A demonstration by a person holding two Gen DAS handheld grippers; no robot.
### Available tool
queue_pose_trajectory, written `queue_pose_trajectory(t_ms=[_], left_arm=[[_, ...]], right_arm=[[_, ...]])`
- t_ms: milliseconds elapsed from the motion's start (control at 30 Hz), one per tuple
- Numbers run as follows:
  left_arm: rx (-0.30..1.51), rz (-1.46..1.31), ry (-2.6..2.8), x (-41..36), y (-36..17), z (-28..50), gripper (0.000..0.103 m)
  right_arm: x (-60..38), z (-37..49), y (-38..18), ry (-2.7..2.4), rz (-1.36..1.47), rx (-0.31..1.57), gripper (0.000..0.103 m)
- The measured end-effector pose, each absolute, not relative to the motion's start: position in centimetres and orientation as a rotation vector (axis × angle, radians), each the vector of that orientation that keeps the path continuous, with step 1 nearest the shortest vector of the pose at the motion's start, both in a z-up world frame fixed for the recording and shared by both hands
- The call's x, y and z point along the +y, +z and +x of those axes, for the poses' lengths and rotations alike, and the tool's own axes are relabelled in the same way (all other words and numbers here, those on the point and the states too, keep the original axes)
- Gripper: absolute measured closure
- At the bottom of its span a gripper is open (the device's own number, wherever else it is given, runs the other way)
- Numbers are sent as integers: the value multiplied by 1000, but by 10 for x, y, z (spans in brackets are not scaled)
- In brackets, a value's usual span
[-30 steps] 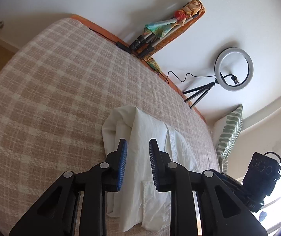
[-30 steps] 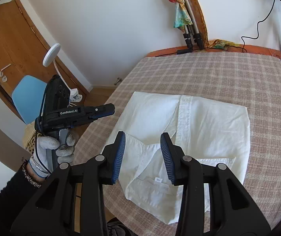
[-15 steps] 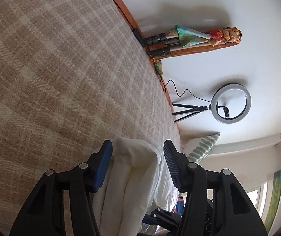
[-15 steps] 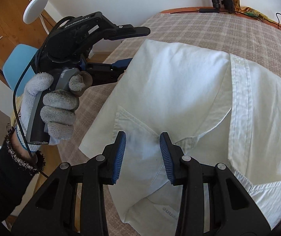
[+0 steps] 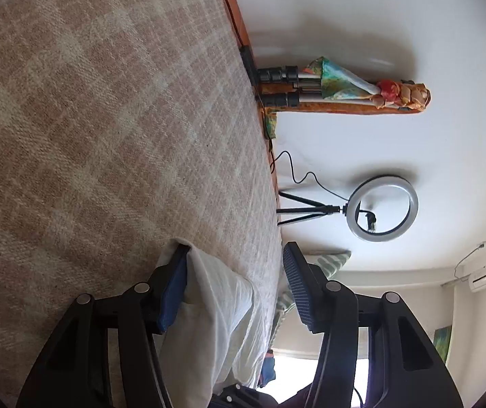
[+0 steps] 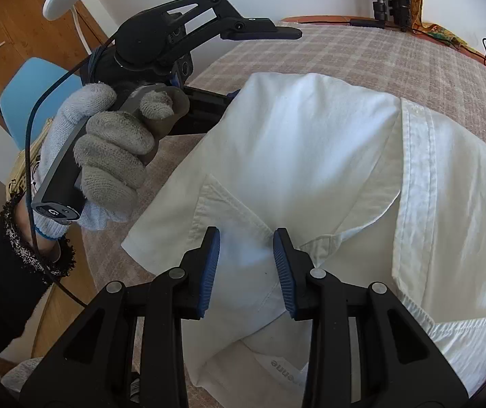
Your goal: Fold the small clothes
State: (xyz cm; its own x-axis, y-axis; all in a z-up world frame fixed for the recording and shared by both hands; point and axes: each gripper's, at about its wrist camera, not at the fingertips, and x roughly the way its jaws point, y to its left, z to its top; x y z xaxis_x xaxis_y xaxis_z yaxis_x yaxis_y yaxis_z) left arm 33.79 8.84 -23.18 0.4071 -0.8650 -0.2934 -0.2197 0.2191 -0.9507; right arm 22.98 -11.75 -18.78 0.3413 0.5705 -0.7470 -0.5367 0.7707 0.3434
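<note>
A white button shirt [image 6: 311,156] lies partly folded on the checked bedspread [image 6: 396,54]. My left gripper [image 5: 234,285] is open, rolled on its side at the shirt's left edge, with the cloth [image 5: 215,306] between its jaws; one finger is under the edge. From the right wrist view the left gripper [image 6: 243,64] has its upper finger above the shirt and the lower one under it. My right gripper [image 6: 246,261] is open just above the shirt's collar area, its jaws on either side of a fold.
A ring light on a tripod [image 5: 382,207] and folded tripods [image 5: 287,85] stand by the white wall beyond the bed. A striped pillow [image 5: 331,261] lies at the bed's far end. A blue chair [image 6: 28,91] and a wooden door [image 6: 11,34] are left of the bed.
My left gripper has gone down to the shirt's left edge, rolled over and opened wide around the cloth. My right gripper has come down close over the collar.
</note>
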Motion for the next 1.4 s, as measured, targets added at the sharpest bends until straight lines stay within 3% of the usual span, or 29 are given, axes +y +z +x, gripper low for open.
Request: queue_pose_trajectory(t_ms=[300, 467, 733, 1067, 1267, 1400], left_arm=[[1039, -836, -443, 84, -188, 330, 52], [921, -665, -418, 102, -139, 303, 52], [887, -237, -489, 5, -111, 281, 52], [990, -138, -412, 6, -181, 300, 52], [981, -134, -412, 17, -177, 292, 52], [936, -248, -385, 43, -151, 269, 54]], right_arm=[[-123, 223, -176, 766, 97, 1010, 68], [-183, 219, -136, 733, 238, 885, 68], [-264, 274, -115, 398, 327, 825, 68], [-242, 298, -155, 320, 173, 912, 68], [-244, 298, -158, 318, 119, 942, 68], [-280, 274, -133, 367, 260, 893, 68]])
